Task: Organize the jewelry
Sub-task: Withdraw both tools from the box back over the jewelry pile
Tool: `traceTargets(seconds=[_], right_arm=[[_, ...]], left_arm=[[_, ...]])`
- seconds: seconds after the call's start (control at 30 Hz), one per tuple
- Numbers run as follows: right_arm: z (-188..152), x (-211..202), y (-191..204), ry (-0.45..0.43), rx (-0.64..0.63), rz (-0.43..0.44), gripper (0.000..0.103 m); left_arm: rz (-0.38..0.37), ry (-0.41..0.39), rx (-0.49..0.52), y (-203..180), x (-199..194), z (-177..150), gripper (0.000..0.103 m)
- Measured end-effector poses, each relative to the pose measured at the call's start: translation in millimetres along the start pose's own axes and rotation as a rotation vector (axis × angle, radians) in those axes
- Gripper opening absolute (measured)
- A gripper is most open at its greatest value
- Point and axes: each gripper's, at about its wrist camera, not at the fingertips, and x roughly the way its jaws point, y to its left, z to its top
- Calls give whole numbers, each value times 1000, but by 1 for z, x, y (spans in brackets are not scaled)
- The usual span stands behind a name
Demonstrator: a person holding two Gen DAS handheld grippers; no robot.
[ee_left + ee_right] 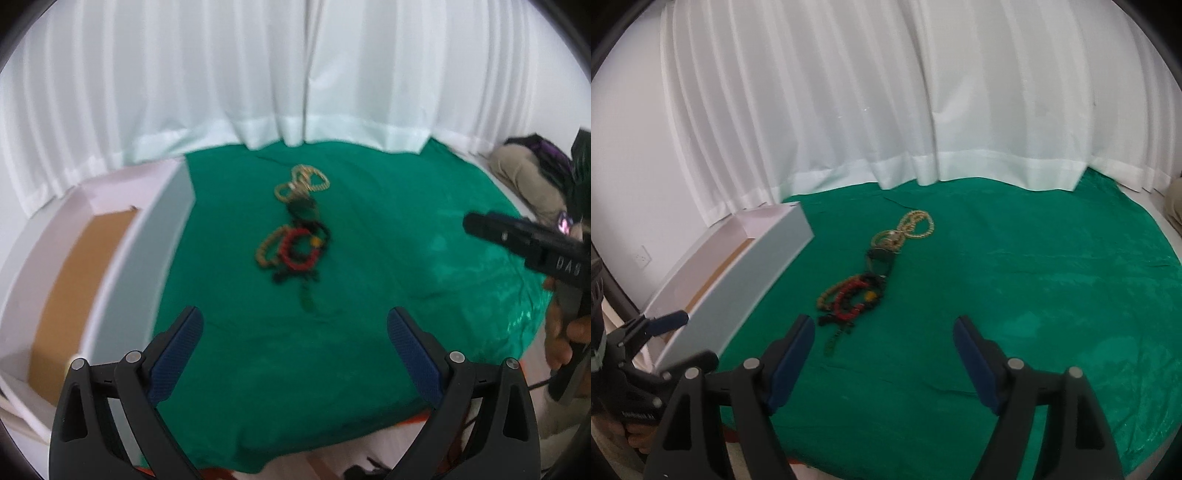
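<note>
A tangle of beaded jewelry (295, 229) lies mid-tabletop on a green cloth (388, 277), with a white box (110, 266) at the left. Both the left tongs (295, 354) and the right tongs (884, 362) hover nearby, spread wide and empty.

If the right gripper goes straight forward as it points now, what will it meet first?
Probably the bare green cloth. The open right gripper aims just right of the jewelry pile, though depth is unclear.

Bright, even diffuse light; soft shadows; slight motion blur; fisheye bending, dark corners.
</note>
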Motion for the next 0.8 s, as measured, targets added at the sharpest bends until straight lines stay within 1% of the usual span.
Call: traceTargets(seconds=[0.1, 0.17, 0.27, 0.37, 0.47, 0.53, 0.67, 0.73, 0.8], right_arm=[[-7, -3, -8, -12, -22, -52, 79], [-12, -2, -12, -15, -46, -90, 79], [-18, -1, -18, 0, -55, -118, 79], [-27, 6, -29, 37, -31, -122, 79], [-35, 12, -33, 63, -19, -125, 79], [-38, 16, -33, 77, -13, -122, 79], [-42, 21, -30, 96, -18, -110, 79], [-42, 20, -29, 89, -20, -107, 79], [-41, 18, -29, 76, -17, -111, 79]], left_arm=[[-4, 62, 23, -7, 19, -13, 100], [14, 80, 30, -9, 26, -19, 100], [49, 89, 44, -10, 34, -27, 100], [65, 107, 67, -13, 41, -33, 100], [63, 140, 95, -17, 47, -37, 100], [77, 149, 116, -19, 51, -38, 100], [139, 138, 160, -20, 53, -40, 100], [139, 159, 138, -13, 58, -39, 100], [136, 159, 104, -5, 59, -38, 100]])
